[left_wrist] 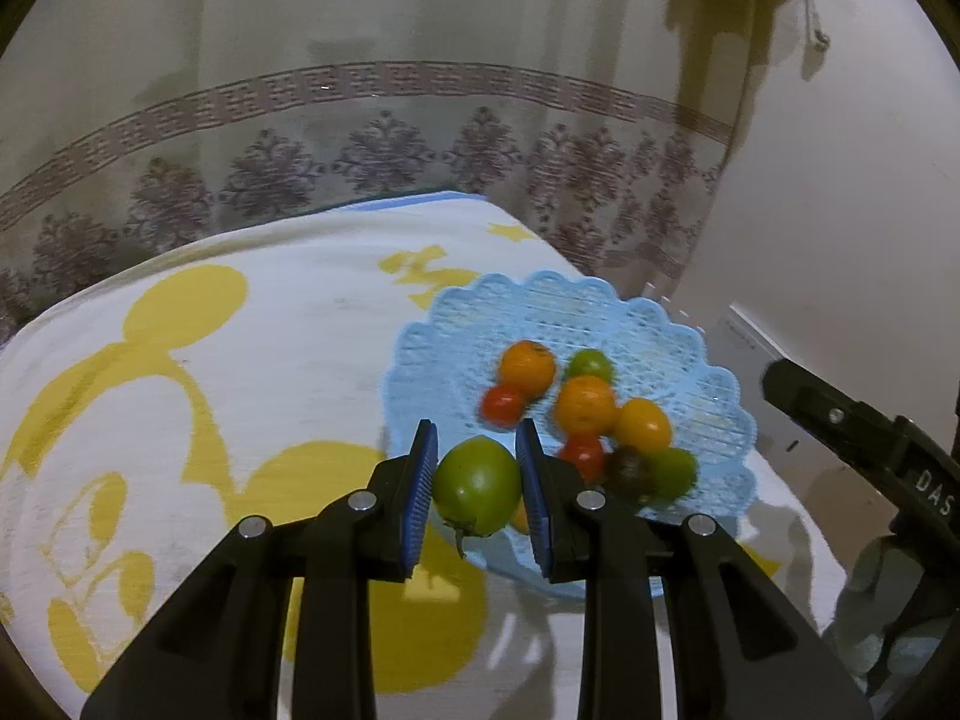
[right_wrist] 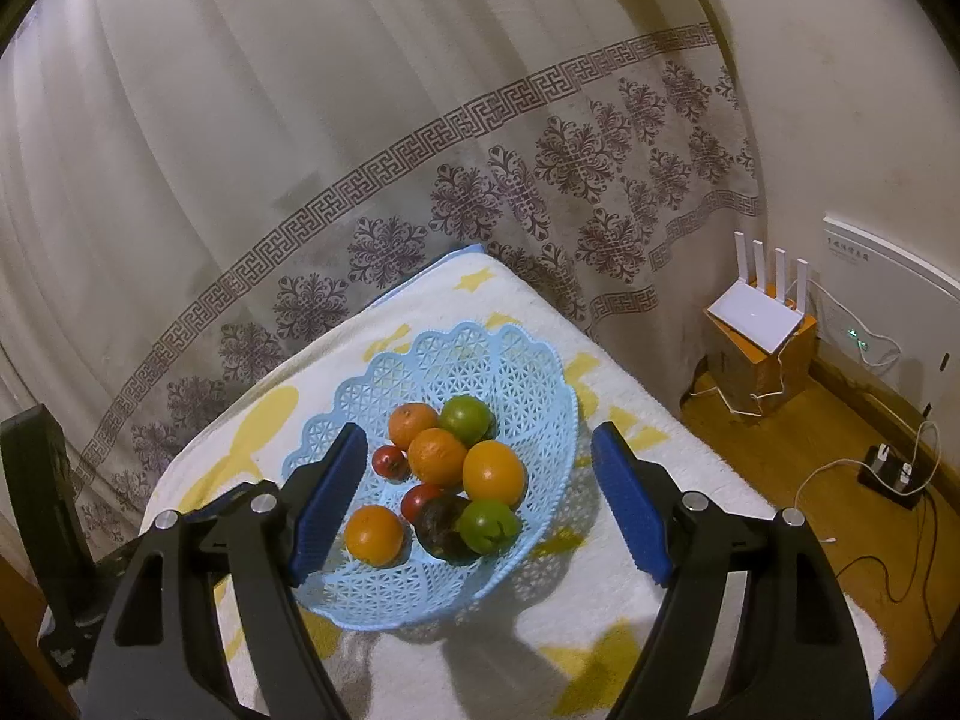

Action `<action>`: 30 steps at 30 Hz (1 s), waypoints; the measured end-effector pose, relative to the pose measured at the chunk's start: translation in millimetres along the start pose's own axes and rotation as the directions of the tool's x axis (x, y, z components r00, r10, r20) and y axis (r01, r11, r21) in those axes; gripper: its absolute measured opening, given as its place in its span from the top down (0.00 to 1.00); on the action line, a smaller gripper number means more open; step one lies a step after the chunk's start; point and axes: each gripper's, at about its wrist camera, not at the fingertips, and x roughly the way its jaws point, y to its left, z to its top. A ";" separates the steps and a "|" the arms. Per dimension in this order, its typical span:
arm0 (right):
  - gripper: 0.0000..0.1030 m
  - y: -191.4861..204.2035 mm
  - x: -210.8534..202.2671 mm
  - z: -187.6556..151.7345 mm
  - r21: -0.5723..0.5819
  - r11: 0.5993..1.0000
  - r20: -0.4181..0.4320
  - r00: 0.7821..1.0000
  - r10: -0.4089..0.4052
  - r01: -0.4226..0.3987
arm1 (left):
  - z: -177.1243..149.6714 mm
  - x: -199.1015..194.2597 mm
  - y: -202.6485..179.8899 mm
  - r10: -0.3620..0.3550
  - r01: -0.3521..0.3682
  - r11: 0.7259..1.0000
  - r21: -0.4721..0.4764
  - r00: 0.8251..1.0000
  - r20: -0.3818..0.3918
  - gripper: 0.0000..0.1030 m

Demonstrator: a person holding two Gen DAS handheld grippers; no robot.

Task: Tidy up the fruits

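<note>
Green tomato clamped between left tongs, above blue basket rim

1. The left gripper squeezes a green tomato between its two blue pads.
2. The tomato hangs at the near edge of a blue basket.
3. The basket holds orange, red, green and dark fruits.
4. The basket sits on a white and yellow towel.
</note>
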 end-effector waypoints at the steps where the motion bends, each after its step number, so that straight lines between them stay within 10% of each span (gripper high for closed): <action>1: 0.23 0.1 0.0 0.0 0.000 1.000 0.000 1.000 0.000 0.000 | -0.4 1.3 -3.7 -0.011 0.011 1.000 0.005 1.000 -0.003 0.73; 7: 0.23 -1.0 0.2 0.3 -0.004 1.000 0.002 1.000 -0.005 0.005 | -2.4 6.8 -13.9 -0.030 0.030 0.999 0.011 0.999 -0.016 0.72; 10: 0.23 -1.7 0.0 0.4 -0.003 1.000 0.002 1.000 -0.006 0.006 | -3.4 6.2 -5.0 0.000 0.000 1.000 -0.020 1.000 -0.004 0.46; 19: 0.23 -2.3 -1.7 -1.0 -0.012 1.000 -0.005 1.000 -0.004 0.004 | -3.0 -7.3 17.3 0.028 -0.026 0.997 -0.069 0.999 0.025 0.29; 30: 0.08 11.0 2.3 -4.9 -0.062 0.998 -0.052 0.998 -0.021 0.018 | -21.2 -14.3 19.7 0.229 -0.230 0.973 0.012 0.970 0.077 0.10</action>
